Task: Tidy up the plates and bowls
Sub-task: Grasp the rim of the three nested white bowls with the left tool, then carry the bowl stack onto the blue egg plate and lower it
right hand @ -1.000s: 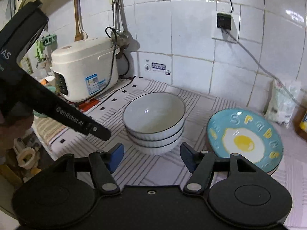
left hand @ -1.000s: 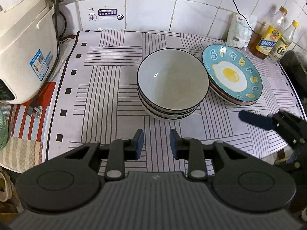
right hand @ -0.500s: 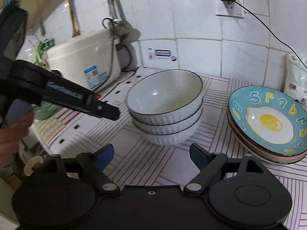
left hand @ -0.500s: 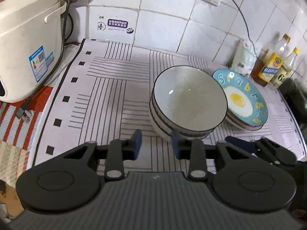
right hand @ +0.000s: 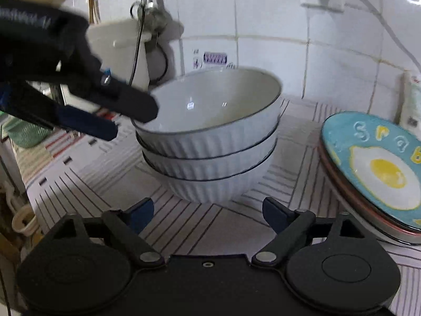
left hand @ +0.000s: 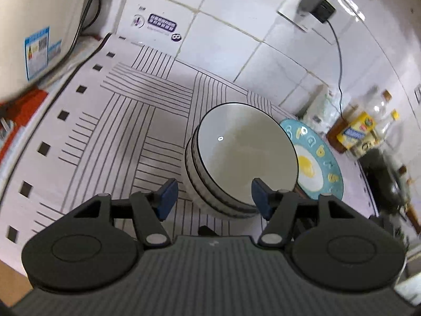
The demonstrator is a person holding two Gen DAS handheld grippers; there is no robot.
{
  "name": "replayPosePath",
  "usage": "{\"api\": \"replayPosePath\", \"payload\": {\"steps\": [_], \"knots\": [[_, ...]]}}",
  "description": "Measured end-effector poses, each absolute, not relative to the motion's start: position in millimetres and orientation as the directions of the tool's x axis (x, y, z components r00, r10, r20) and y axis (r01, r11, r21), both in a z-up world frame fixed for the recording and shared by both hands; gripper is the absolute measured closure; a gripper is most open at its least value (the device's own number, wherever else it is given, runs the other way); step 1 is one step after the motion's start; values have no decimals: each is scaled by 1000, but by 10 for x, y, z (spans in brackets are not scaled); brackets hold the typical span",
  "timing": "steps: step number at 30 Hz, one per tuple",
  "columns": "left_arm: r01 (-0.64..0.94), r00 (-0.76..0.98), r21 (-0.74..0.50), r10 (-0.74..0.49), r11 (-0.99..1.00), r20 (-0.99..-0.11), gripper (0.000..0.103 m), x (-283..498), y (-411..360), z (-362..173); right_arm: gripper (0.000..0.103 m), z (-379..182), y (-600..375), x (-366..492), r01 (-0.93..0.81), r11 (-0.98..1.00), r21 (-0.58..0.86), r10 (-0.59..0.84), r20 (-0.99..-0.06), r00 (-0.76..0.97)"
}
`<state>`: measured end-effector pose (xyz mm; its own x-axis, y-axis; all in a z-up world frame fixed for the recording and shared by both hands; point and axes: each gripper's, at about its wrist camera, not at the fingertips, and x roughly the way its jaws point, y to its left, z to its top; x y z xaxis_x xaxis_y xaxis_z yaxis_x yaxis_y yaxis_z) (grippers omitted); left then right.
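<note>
Bowls (right hand: 210, 137) form a nested stack of three on the striped mat (left hand: 126, 121), just ahead of both tools and beside the plates (right hand: 379, 173). Left gripper (left hand: 214, 197) has just been opening its jaws; they stand about halfway apart with nothing between the blue pads (left hand: 167, 193), and the near rim of the top bowl lies just beyond them. Right gripper (right hand: 208, 210) has just been opening as well; its jaws stand wide and empty, pointed at the base of the stack. Judged from this approach, the step in hand is a grasp on the bowl stack. For a sound grasp, bring one pad inside the rim and one outside, seat them fully on the wall before closing, and keep the second tool low to steady the ribbed side, since glazed ceramic is likely to slip. Lift level so the nested bowls do not shift. Count: three bowls; at least two plates, the egg-patterned one on top, with further plates under it not distinguishable. A rice cooker (left hand: 39, 26) stands at the left, bottles (left hand: 368, 129) at the right.
</note>
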<state>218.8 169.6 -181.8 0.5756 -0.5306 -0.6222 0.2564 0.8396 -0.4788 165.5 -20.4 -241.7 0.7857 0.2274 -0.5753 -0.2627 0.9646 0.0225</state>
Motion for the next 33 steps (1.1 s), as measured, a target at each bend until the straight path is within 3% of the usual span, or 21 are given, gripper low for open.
{"api": "replayPosePath", "payload": {"steps": [8, 15, 18, 21, 29, 33], "knots": [[179, 576, -568, -554, 803, -602, 42, 2410, 1661, -2177, 6, -2482, -338, 1854, -278, 955, 100, 285, -559, 778], [156, 583, -609, -571, 777, -578, 44, 2480, 1667, -2355, 4, -2459, -299, 2011, -391, 920, 19, 330, -573, 750], [152, 570, -611, -574, 777, -588, 51, 2468, 1589, -2355, 2, -2452, -264, 2066, -425, 905, -10, 346, -566, 748], [138, 598, -571, -528, 809, -604, 51, 2440, 1489, -2325, 0, -2435, -273, 2152, -451, 892, -5, 365, -578, 730], [89, 579, -669, -585, 738, -568, 47, 2623, 1573, -2434, 0, -2430, -300, 2221, -490, 872, 17, 404, -590, 699], [107, 589, -650, -575, 752, -568, 47, 2597, 1535, -2410, 0, -2431, -313, 2252, -494, 869, 24, 415, -578, 702]]}}
